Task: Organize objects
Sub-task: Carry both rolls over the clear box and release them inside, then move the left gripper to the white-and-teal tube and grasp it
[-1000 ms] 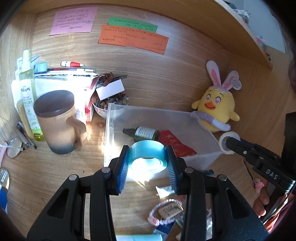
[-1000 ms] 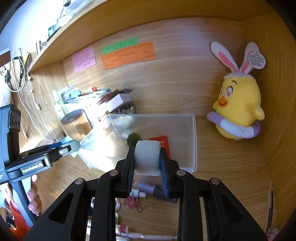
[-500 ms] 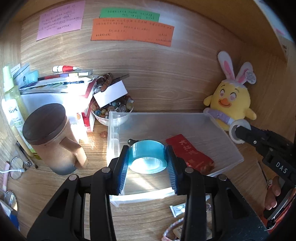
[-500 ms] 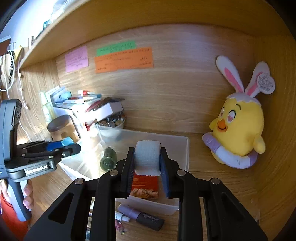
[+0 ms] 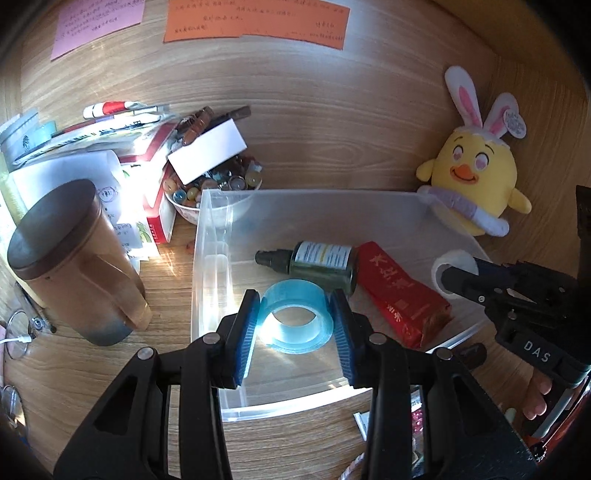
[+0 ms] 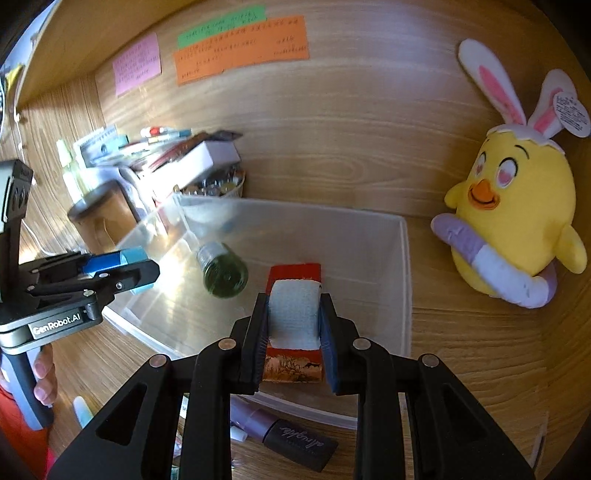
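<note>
Both tools have moved over the bin (image 5: 207,258) — right tool (image 5: 448,273) reads "DAS".

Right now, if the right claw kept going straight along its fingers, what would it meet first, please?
Probably the red packet lying in the clear bin; the right claw, shut on the white roll, points down at it, though depth is unclear.

A wooden desk (image 5: 92,369) fills the lower frame. Behind it stands a wood-grain back wall (image 5: 351,122). Bright sunlight falls on the left side. An overhead shelf (image 6: 110,33) crosses the upper left.
</note>
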Tool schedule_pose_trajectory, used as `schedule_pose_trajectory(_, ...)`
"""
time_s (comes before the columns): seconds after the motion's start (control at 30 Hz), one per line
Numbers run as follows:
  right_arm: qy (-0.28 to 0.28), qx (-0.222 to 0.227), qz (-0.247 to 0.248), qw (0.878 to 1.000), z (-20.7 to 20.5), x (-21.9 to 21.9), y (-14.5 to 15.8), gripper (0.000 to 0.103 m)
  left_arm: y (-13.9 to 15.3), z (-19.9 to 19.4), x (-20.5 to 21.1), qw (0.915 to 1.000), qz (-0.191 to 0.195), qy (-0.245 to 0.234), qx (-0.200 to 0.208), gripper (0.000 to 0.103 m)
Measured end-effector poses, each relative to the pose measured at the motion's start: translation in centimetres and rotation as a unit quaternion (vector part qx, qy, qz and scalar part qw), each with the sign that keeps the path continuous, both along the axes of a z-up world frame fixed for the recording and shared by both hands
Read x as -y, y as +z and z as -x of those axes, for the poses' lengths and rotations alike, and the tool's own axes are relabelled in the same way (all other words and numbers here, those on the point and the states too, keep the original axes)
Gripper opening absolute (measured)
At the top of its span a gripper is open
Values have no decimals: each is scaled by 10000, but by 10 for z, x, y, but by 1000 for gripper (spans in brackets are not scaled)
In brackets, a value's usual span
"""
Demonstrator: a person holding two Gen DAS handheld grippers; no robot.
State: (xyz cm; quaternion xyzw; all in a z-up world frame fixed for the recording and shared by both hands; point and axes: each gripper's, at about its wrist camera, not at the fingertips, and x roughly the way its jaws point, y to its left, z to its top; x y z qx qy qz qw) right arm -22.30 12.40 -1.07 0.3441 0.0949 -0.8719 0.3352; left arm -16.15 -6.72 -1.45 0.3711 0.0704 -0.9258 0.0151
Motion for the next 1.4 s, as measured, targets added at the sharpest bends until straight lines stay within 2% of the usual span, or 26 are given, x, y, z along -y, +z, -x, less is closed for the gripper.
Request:
schedule_pose_trajectory(0.37, 106, -35, -190, 9998, -5, 12, -8, 23, 1, -5, -10, 9996, 213, -164, -33, 39)
schedule_pose_trajectory(0.43, 112, -22, -188, 9998, -5, 11, -7, 23, 2, -6, -12, 9995, 243, -189, -34, 41)
schedule_pose_trajectory(0.5, 121, 21, -184, 9998, -4, 12, -8, 25, 4, -9, -14, 9994, 267, -197, -56, 48)
schedule_pose_trajectory(0.53, 123, 36, -190, 9997, -4, 11, -8, 26, 7, -11, -15, 9994, 271, -207, -84, 51)
schedule_pose_trajectory(0.6, 118, 60, -185, 9997, -5, 10, -6, 36, 11, -16, -16, 9993, 283, -207, -142, 66)
schedule_pose_trajectory(0.7, 64, -26, -82, 9999, -10, 4, 1, 50, 19, -27, -18, 9989, 326, -179, -292, 80)
schedule_pose_trajectory(0.8, -32, -251, 14, 9997, -17, -3, 12, 60, 25, -38, -19, 9984, 369, -168, -391, 90)
schedule_pose_trajectory(1.0, -95, -538, 128, 9984, -39, -19, 29, 74, 34, -62, -21, 9969, 502, -145, -584, 96)
schedule_pose_trajectory(1.23, -159, -727, 67, 9972, -66, -40, 33, 80, 29, -91, -23, 9966, 615, -178, -519, 98)
schedule_pose_trajectory(1.4, -210, -703, -4, 9973, -82, -57, 24, 81, 17, -110, -24, 9965, 716, -181, -385, 98)
